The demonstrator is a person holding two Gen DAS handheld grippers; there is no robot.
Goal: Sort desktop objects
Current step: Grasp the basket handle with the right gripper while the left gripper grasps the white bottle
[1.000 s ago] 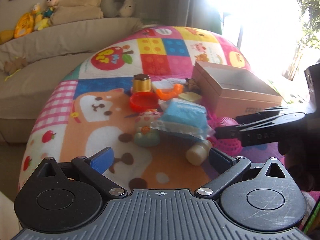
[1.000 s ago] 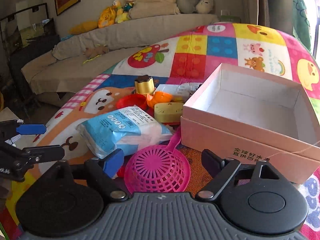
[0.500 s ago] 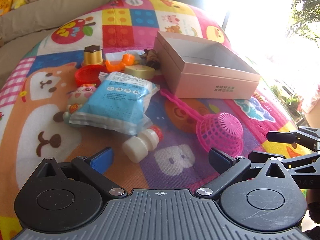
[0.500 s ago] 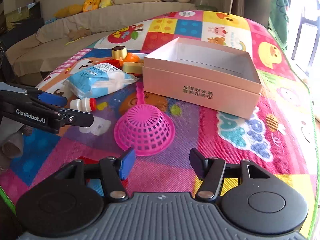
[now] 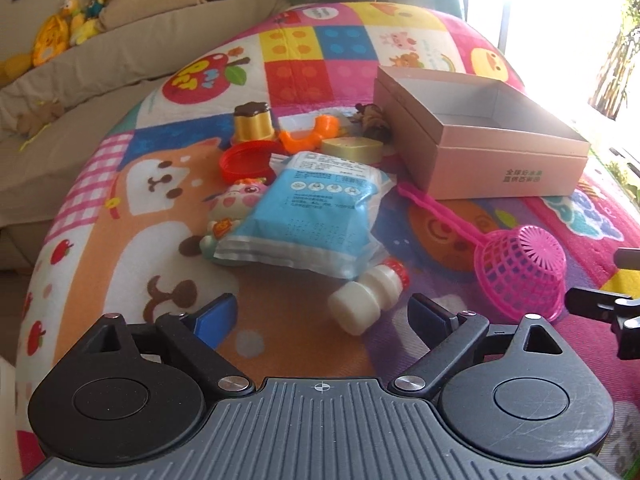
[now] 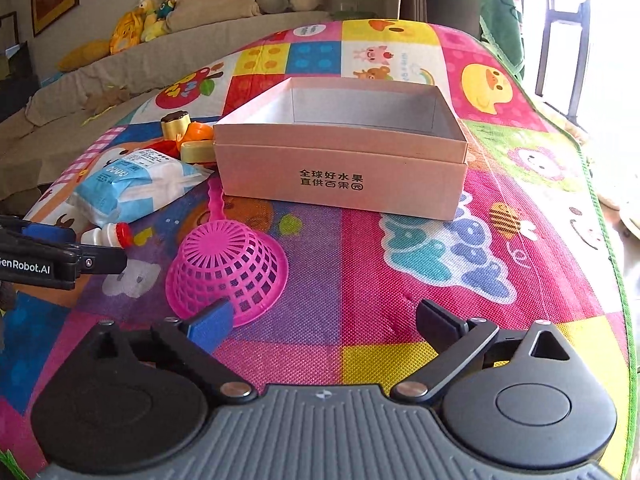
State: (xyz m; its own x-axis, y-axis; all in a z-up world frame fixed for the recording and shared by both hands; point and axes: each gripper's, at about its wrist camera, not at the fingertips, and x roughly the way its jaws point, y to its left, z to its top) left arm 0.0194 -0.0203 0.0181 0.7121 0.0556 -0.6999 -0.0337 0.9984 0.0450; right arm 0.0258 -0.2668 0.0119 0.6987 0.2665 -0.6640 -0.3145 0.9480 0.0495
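- Bright cartoon-print play mat point(image 5: 120, 216) covers the surface, with a beige sofa behind it; the loose things lie heaped toward the mat's far left part, apparently waiting to be sorted.
- The open pink cardboard box point(image 6: 340, 176) stands empty near the mat's middle, right beside the heap, so it is probably where the things are meant to go.
- The small white plastic bottle with a red cap point(image 5: 366, 296) lies on its side, its cap end tucked under the blue-and-white plastic packet point(image 5: 312, 216).
- The pink plastic mesh strainer point(image 6: 228, 264) lies mouth down, its handle reaching toward the box.
- The left gripper point(image 5: 320, 312) frames the bottle's base; its jaws are closing but wide, touching nothing.
- The right gripper point(image 6: 324, 320) is opening, with bare mat between its fingers; the strainer sits just beside its blue pad point(image 6: 208, 324).
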